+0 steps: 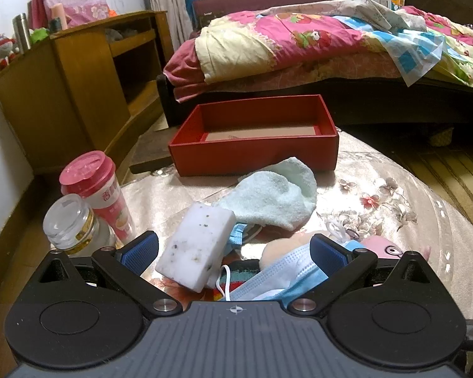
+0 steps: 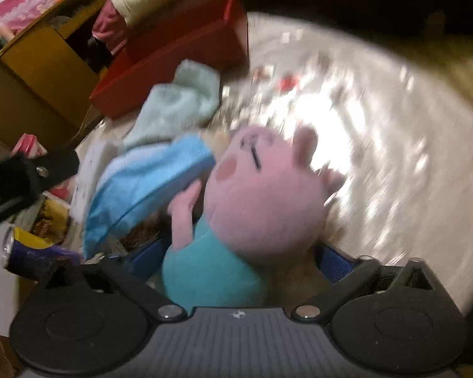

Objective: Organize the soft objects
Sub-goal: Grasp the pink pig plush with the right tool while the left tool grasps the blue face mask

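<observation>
Right wrist view caught the right gripper (image 2: 239,261) spread wide around a light, squashy pig plush (image 2: 261,195), best pinched at its teal body.

the left wrist view is taken low over the worktop (image 1: 394,189), level, facing the red box (image 1: 255,154) and the bed (image 1: 299,41) beyond. the right wrist view is tilted, blurred, and held very close over the pink plush toy (image 2: 261,208). the box, towel (image 1: 277,198), mask (image 1: 283,274) and toy are shared.
</observation>
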### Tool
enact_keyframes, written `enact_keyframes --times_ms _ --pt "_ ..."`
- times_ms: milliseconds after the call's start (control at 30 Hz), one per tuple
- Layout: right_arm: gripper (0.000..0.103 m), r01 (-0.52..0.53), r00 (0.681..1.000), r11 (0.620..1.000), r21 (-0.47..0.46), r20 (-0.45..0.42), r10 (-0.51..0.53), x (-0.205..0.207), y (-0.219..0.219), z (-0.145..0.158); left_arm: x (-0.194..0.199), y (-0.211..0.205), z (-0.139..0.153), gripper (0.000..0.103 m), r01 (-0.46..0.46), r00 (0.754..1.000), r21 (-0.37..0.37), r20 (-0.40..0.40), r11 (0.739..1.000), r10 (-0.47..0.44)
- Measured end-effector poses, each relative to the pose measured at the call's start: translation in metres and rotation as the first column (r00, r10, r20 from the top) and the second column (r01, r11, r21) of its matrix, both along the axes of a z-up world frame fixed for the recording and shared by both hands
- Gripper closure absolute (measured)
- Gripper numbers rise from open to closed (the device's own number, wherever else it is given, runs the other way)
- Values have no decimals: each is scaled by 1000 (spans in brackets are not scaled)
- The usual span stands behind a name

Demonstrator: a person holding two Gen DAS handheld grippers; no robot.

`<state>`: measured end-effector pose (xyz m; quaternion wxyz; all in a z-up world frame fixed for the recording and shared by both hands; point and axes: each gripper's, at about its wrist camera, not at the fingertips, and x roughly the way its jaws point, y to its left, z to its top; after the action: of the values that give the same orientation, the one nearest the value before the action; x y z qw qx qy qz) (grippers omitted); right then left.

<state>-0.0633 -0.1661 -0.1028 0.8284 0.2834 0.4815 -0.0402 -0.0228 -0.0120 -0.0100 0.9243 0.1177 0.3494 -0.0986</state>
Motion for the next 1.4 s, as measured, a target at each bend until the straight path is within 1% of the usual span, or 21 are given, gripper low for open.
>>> enact_keyframes --times_ms 33,100,200,267,367,433,533,633,767,833,867,900,933,967,1000,1067,1133,1200,1267,1367,1400 --pt "48 -28 999 998 51 18 27 2 -1 -3 0 0 0 6 0 1000 2 3 1000 0" --pt "53 -43 999 995 95 11 42 6 -5 -5 1 1 0 6 0 1000 2 2 1000 0" --pt "56 -50 999 990 135 1 50 4 -15 -6 3 3 2 6 3 1000 -8 -6 1000 -3" --pt "56 -51 999 986 158 1 51 0 -25 1 6 8 4 6 16 1000 -29 -17 999 -17" --pt "57 -54 999 984 171 5 54 -5 -41 12 13 12 3 6 84 994 -59 -66 995 -88" --pt "57 -52 999 987 154 13 51 -8 -51 18 13 10 0 6 115 990 -55 -79 992 -119" --pt "58 -64 997 991 114 45 59 -10 -64 32 11 4 -7 6 177 979 -29 -100 984 -179" --pt "58 -59 995 993 104 84 51 -12 -74 42 2 -6 -15 6 270 957 -2 -111 963 -268" --pt "59 -47 994 991 123 101 34 -9 -87 45 -6 -22 -34 7 348 935 112 -119 931 -335" --pt "60 -58 994 991 118 99 47 -9 -88 43 -6 -27 -43 9 381 921 140 -151 914 -360" --pt "60 -69 994 992 109 96 58 -8 -88 41 -6 -28 -46 13 396 913 141 -166 907 -372" --pt "60 -72 994 992 105 90 63 -6 -87 38 -6 -29 -50 22 408 907 144 -177 902 -382" --pt "60 -74 995 991 107 80 65 -5 -87 34 -5 -30 -54 27 418 901 151 -190 896 -389" --pt "60 -81 995 991 108 65 75 -4 -87 31 -4 -32 -59 37 426 896 155 -207 891 -392" --pt "59 -81 996 991 107 49 76 -3 -87 27 -1 -33 -63 47 426 893 151 -227 892 -388" --pt "59 -66 998 993 98 22 65 -2 -89 20 6 -33 -68 61 426 882 110 -274 898 -384" --pt "59 -51 999 996 74 2 51 -1 -89 15 12 -30 -69 62 408 877 65 -307 911 -370" --pt "58 -25 999 999 46 -31 27 2 -90 9 13 -30 -67 71 399 875 43 -315 916 -367" --pt "58 -21 999 999 47 -48 23 5 -92 2 15 -30 -64 74 392 872 7 -322 920 -369" --pt "55 -15 996 999 33 -84 18 8 -91 -6 16 -27 -59 75 388 854 -75 -344 918 -389" --pt "51 -14 995 1000 28 -95 17 9 -92 -8 16 -26 -58 75 384 847 -105 -355 917 -396"
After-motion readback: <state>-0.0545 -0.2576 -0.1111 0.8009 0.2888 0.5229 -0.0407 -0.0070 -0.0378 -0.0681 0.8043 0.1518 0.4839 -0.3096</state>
